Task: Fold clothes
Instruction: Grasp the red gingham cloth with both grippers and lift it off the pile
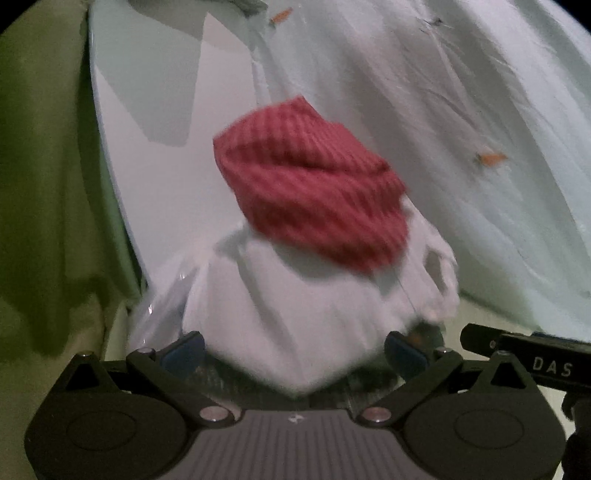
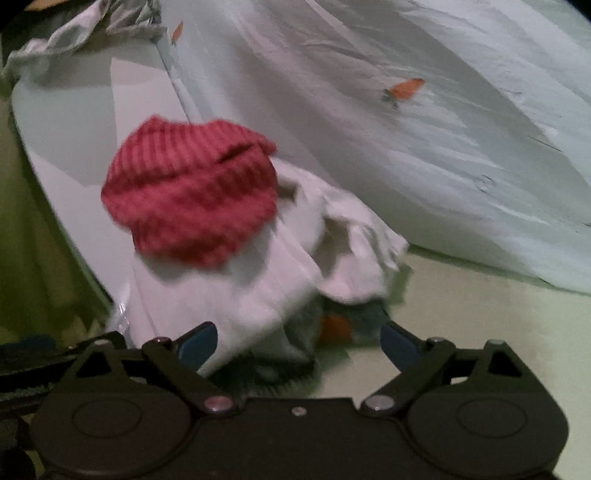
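Observation:
A folded red ribbed knit garment [image 1: 310,188] lies on top of a bunched white garment [image 1: 295,314]; both also show in the right wrist view, red [image 2: 188,192] on white [image 2: 258,288]. My left gripper [image 1: 293,350] is open, its blue-padded fingers on either side of the white garment's near end. My right gripper [image 2: 299,343] is open just to the right, its fingers spread around the white garment's near corner, where a dark patterned cloth with an orange patch [image 2: 332,326] peeks out. The right gripper's body [image 1: 535,360] shows at the left wrist view's right edge.
A large white sheet with small orange butterfly prints [image 2: 402,88] slopes across the back and right. A smooth white board [image 1: 147,122] lies under the clothes. Green cloth [image 1: 40,184] covers the left side. A crumpled grey-white cloth [image 2: 74,33] sits at the far left.

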`<state>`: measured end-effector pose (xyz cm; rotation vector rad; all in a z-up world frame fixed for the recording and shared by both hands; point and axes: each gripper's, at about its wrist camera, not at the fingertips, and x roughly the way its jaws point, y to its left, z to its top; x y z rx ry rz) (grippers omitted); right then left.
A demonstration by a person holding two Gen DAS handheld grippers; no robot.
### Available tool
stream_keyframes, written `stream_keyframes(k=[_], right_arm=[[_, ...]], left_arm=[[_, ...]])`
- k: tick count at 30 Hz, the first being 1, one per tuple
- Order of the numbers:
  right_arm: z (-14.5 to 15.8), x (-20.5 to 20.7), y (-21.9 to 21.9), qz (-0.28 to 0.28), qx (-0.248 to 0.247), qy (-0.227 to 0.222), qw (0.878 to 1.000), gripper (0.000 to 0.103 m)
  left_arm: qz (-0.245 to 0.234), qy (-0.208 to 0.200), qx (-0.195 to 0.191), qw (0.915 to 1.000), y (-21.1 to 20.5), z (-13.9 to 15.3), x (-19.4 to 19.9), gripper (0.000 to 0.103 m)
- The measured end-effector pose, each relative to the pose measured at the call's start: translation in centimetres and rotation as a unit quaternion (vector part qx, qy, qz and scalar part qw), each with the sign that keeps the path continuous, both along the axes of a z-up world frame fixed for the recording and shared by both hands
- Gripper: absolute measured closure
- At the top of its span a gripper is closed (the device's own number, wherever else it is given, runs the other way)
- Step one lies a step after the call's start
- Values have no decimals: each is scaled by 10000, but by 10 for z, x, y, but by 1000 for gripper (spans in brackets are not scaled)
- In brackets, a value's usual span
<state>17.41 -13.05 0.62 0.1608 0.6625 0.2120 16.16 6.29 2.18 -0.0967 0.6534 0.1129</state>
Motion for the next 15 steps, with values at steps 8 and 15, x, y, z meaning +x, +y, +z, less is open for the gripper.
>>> stream_keyframes(k=[8,15], right_arm=[[9,97,43,166,455,16,9988,19],[-3,129,58,705,793,129,9943,89]], left_arm=[[229,60,-466,9986,36,6,100,36],[203,216,-824,9962,42,-3,134,103]])
